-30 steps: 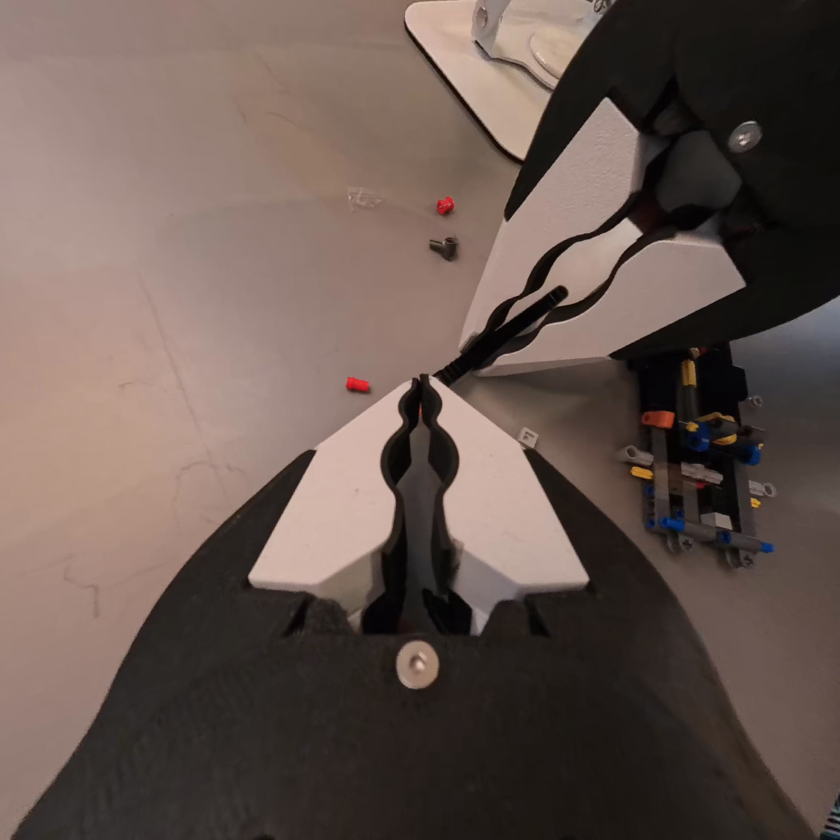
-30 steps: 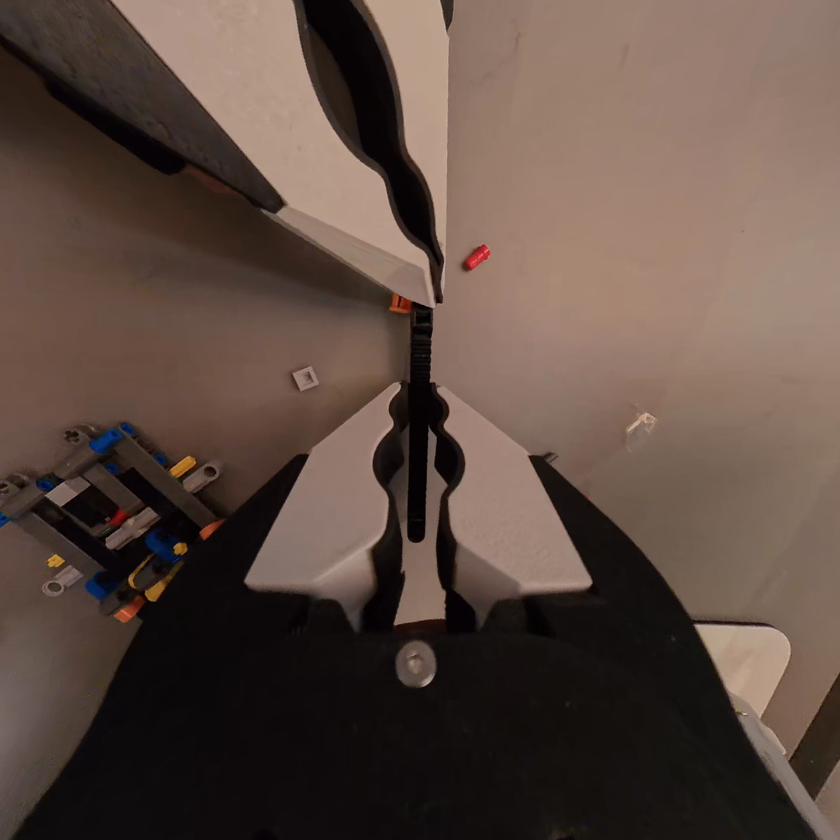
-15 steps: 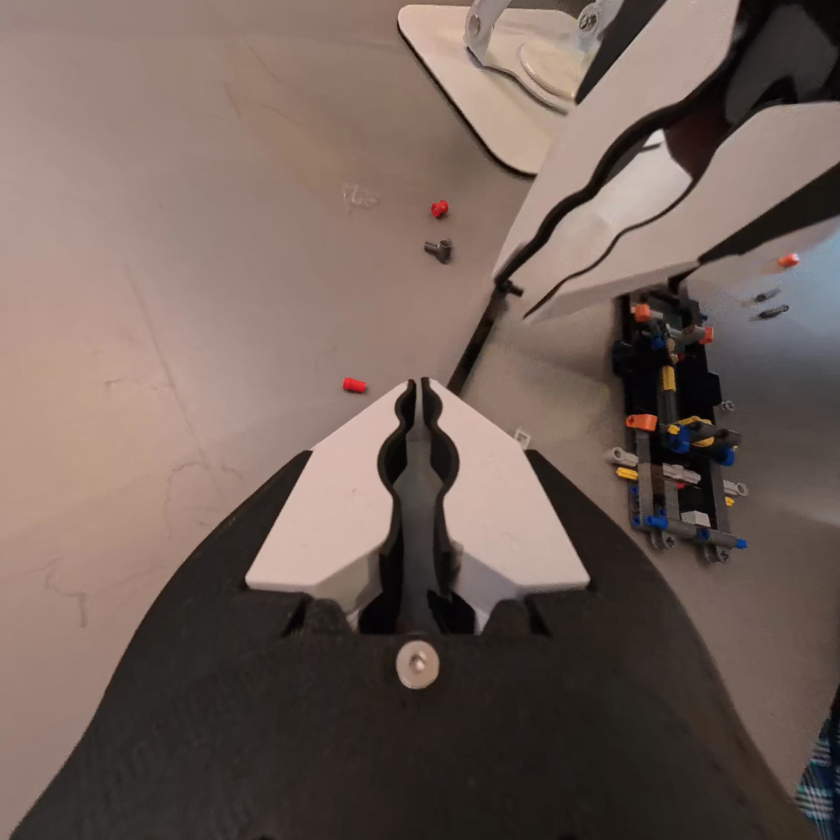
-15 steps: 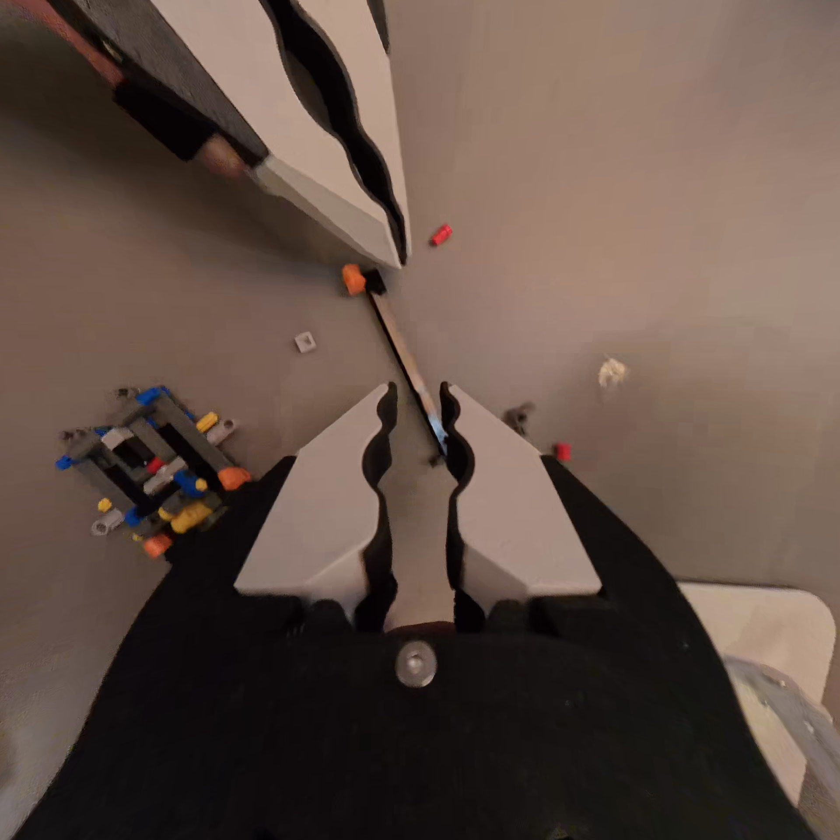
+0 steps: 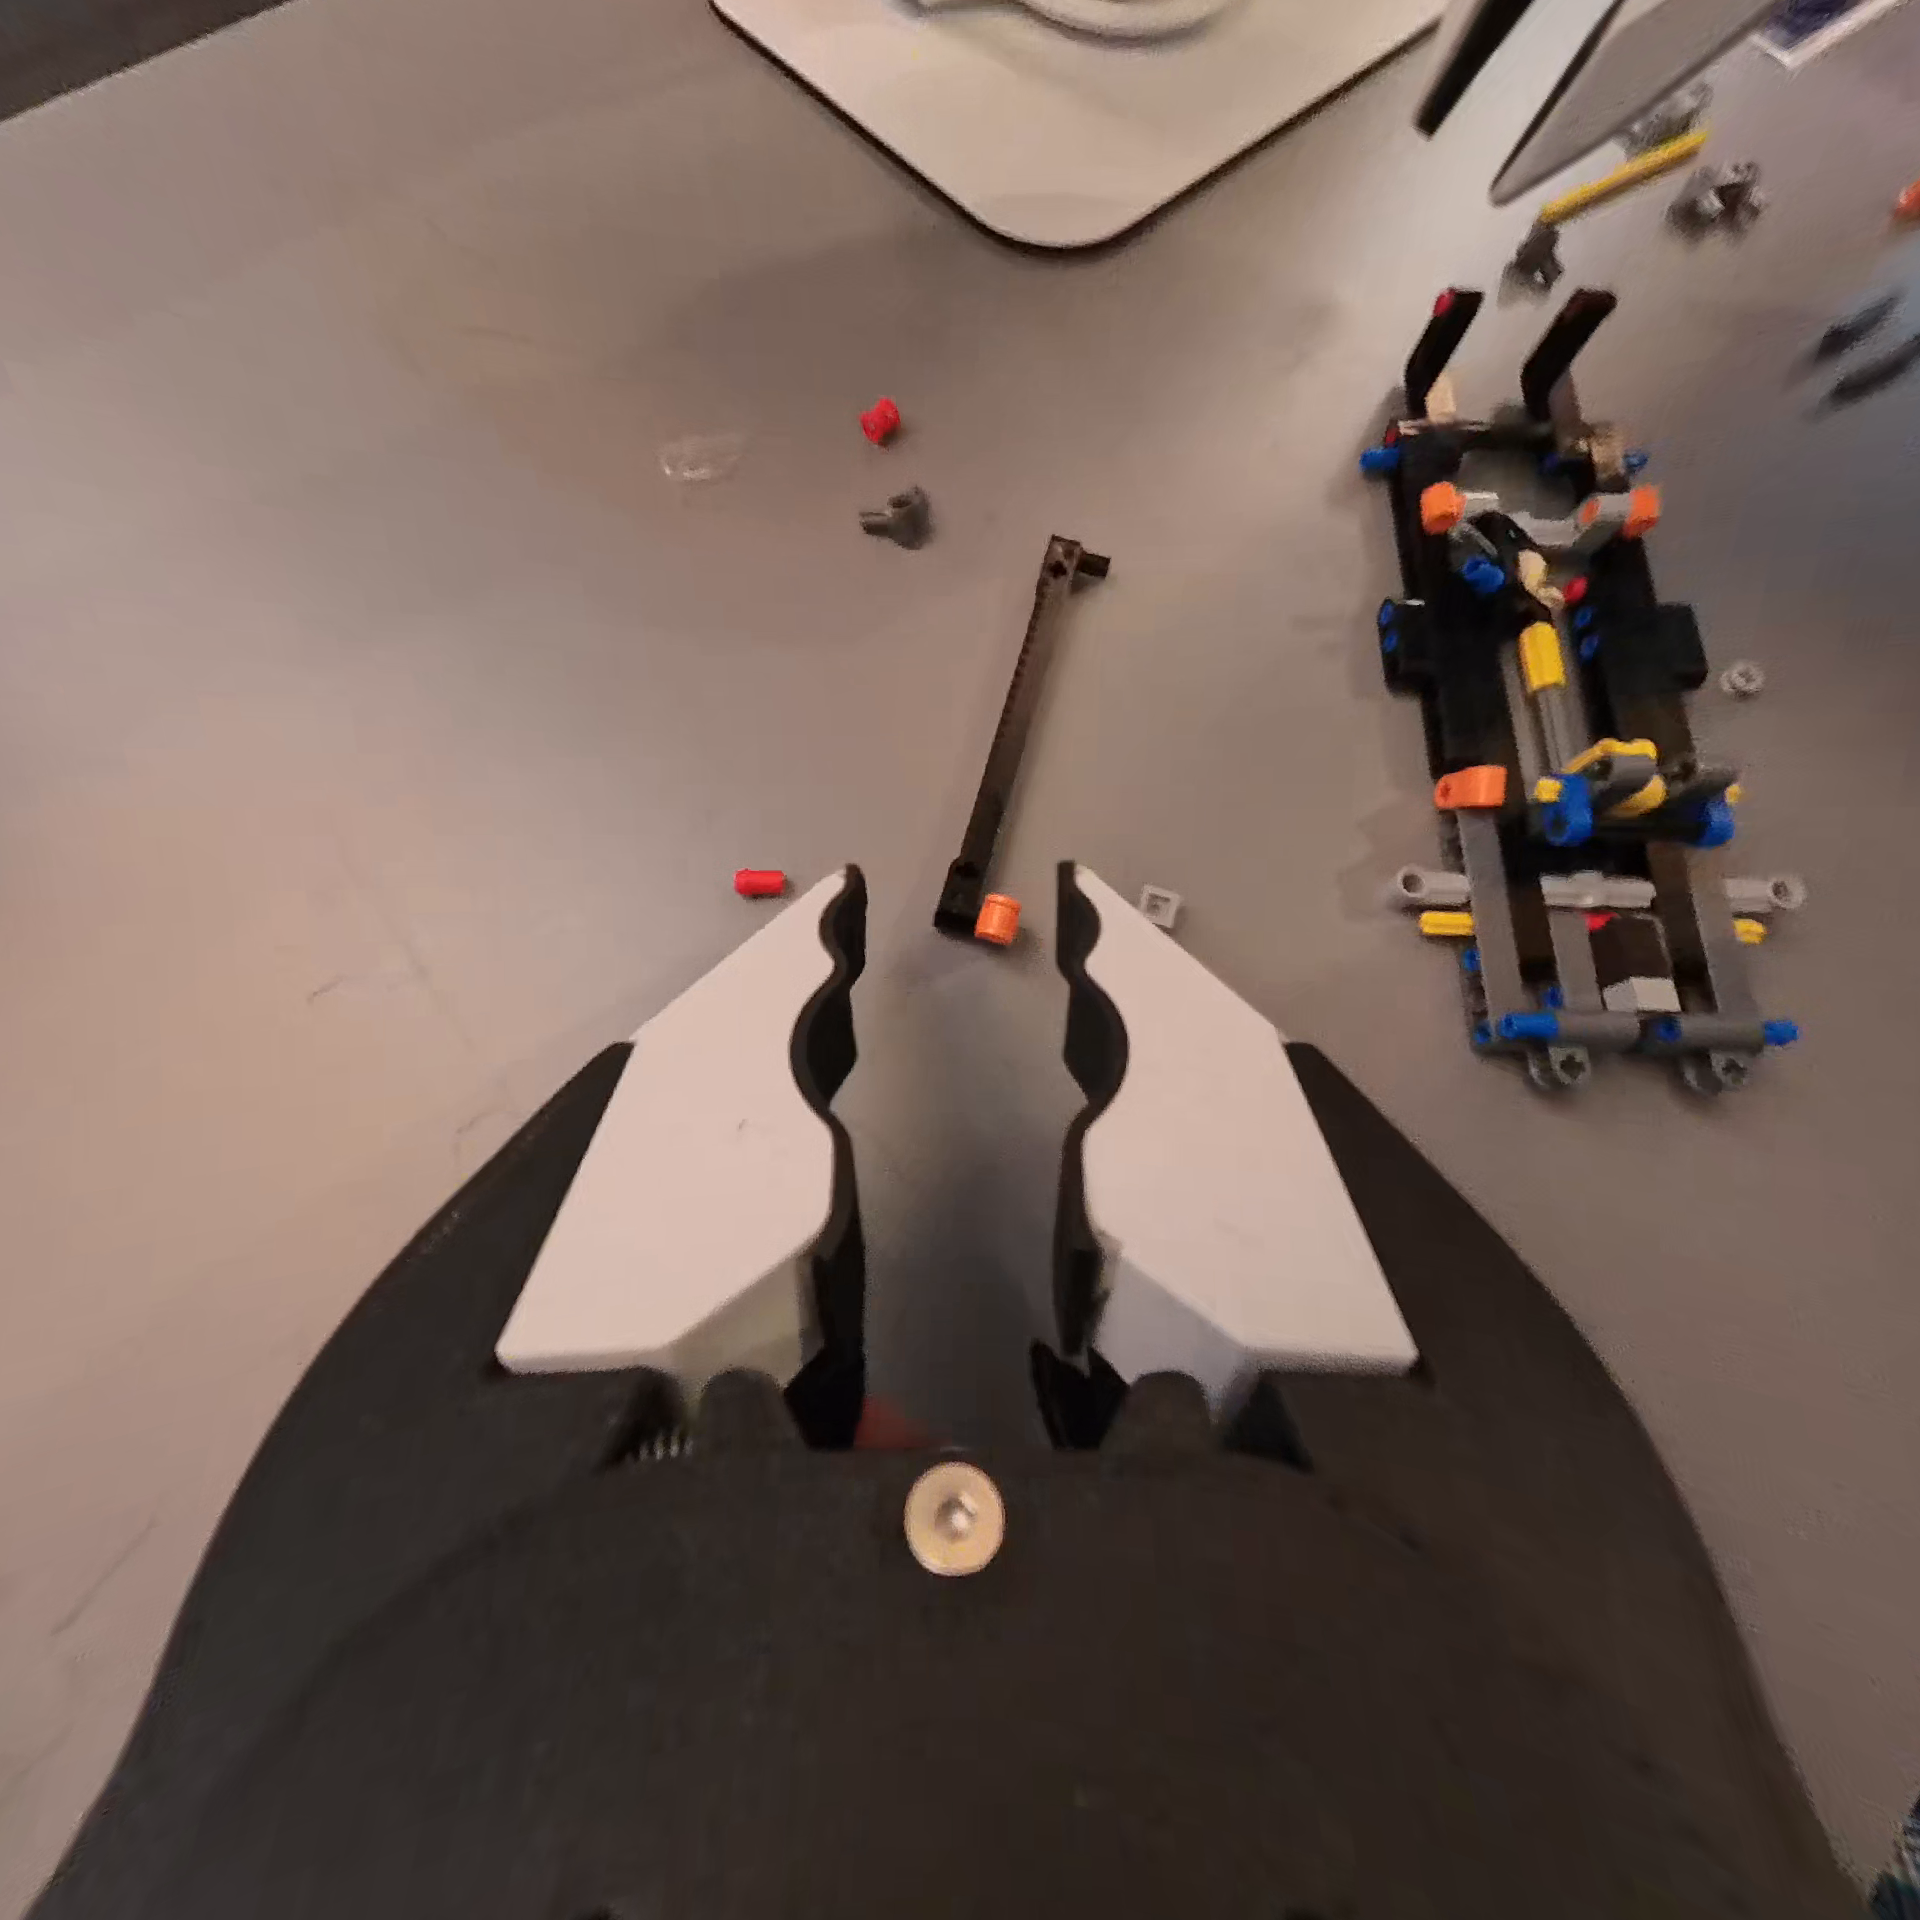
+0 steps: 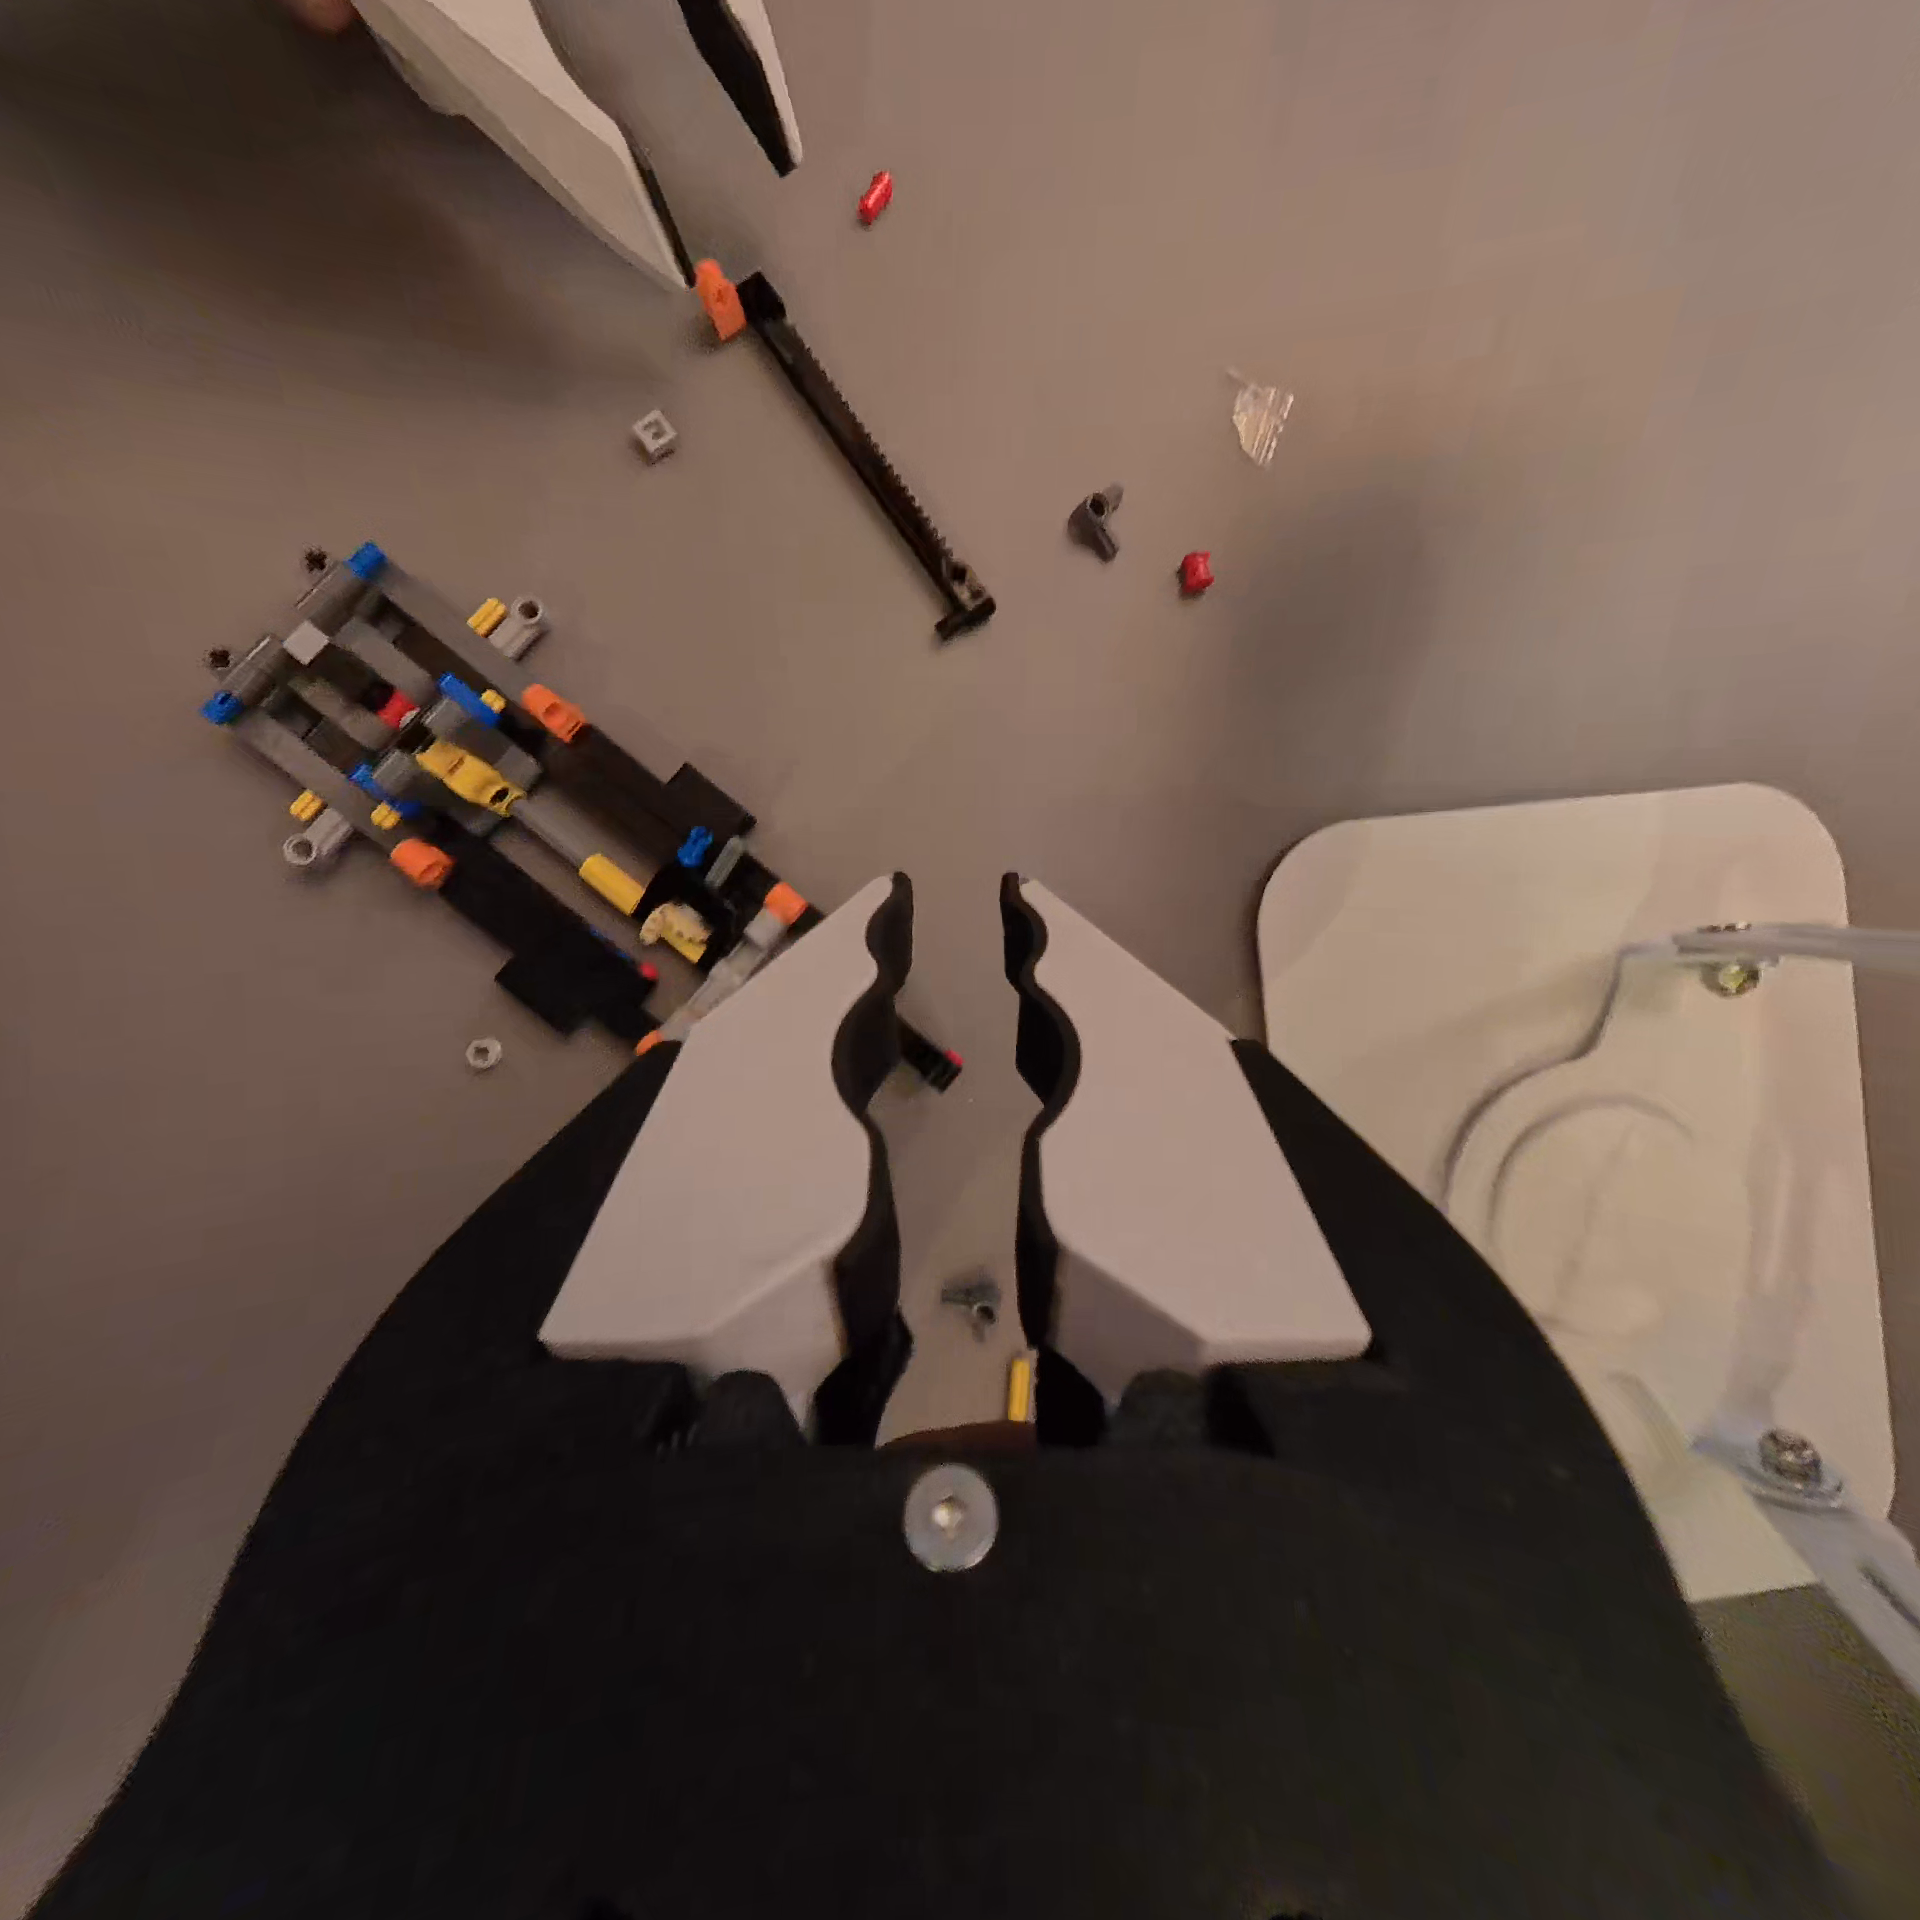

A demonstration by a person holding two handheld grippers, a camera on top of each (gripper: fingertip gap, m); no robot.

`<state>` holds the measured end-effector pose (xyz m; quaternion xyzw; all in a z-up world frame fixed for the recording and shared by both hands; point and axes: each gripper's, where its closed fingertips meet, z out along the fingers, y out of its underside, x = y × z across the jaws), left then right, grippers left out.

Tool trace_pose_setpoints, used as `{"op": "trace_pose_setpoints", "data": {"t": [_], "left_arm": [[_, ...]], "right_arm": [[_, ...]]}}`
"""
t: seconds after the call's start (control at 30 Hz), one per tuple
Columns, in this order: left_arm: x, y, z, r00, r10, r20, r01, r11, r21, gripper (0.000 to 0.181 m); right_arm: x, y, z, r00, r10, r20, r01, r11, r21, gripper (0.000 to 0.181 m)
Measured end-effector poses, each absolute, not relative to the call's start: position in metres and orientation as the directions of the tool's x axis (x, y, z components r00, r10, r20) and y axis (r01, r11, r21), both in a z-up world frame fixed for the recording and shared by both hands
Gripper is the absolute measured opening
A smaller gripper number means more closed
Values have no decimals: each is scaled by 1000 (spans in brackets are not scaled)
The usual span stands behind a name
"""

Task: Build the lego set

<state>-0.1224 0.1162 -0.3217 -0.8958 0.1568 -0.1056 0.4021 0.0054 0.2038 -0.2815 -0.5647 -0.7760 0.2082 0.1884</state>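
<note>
A long black toothed rack piece (image 5: 1013, 727) with an orange bush (image 5: 997, 918) on its near end lies flat on the grey table. It also shows in the right wrist view (image 6: 862, 457). My left gripper (image 5: 961, 883) is open and empty, its tips just short of the orange bush. My right gripper (image 6: 956, 883) is open and empty, held back over the table. The part-built chassis (image 5: 1558, 727) of black, grey, blue, yellow and orange pieces lies to the right in the left wrist view and at the left in the right wrist view (image 6: 488, 790).
Loose small parts lie around: two red pins (image 5: 758, 883) (image 5: 879, 420), a dark grey connector (image 5: 896, 514), a small grey tile (image 5: 1161, 902), a clear scrap (image 5: 701, 457). A white stand base (image 5: 1039, 135) sits at the back, and at the right in the right wrist view (image 6: 1558, 1039). Tip to tip, the grippers are about 15 cm apart.
Both grippers let go of the black rack piece, which now lies on the table. Both opened and pulled back. The right gripper moved away out of the left wrist view.
</note>
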Motion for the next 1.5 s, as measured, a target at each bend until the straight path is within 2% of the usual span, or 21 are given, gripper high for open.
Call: {"op": "trace_pose_setpoints", "data": {"t": [0.03,0.27,0.33,0.43,0.63,0.73,0.93,1.03,1.1,1.27,1.43,1.5], "left_arm": [[-120,115,-322,922,-383,56,-214,-624,-752,38],[-117,117,-342,875,-474,-102,-420,-636,-647,33],[-115,121,-341,870,-483,-99,-422,-627,-655,15],[-112,125,-340,871,-484,-82,-410,-626,-663,15],[-92,134,-302,876,-481,-38,-346,-570,-745,15],[-60,132,-278,853,-521,-19,-343,-534,-772,15],[37,118,-252,787,-615,53,-339,-503,-795,14],[90,111,-262,752,-653,94,-346,-512,-786,14],[115,107,-276,726,-686,49,-408,-486,-773,15],[143,101,-309,599,-747,-288,-689,-297,-662,15],[155,98,-317,535,-748,-393,-750,-205,-629,15],[157,98,-315,551,-747,-372,-732,-220,-644,15]], "right_arm": [[10,203,-282,-288,956,56,797,272,-539,14],[35,198,-280,-273,960,59,781,257,-568,14],[42,201,-273,-252,965,69,774,244,-584,15],[58,212,-261,-203,975,92,764,216,-607,14],[106,235,-233,-55,990,131,736,129,-665,16],[136,240,-226,17,992,126,711,76,-699,19],[206,233,-250,123,988,96,727,-24,-686,19],[224,215,-265,117,990,79,726,-31,-687,20],[226,196,-270,71,995,69,716,-3,-698,21],[211,149,-279,-66,995,71,664,97,-742,27],[194,122,-315,-182,976,122,698,215,-683,28],[188,121,-326,-226,956,188,705,294,-645,25]]}}
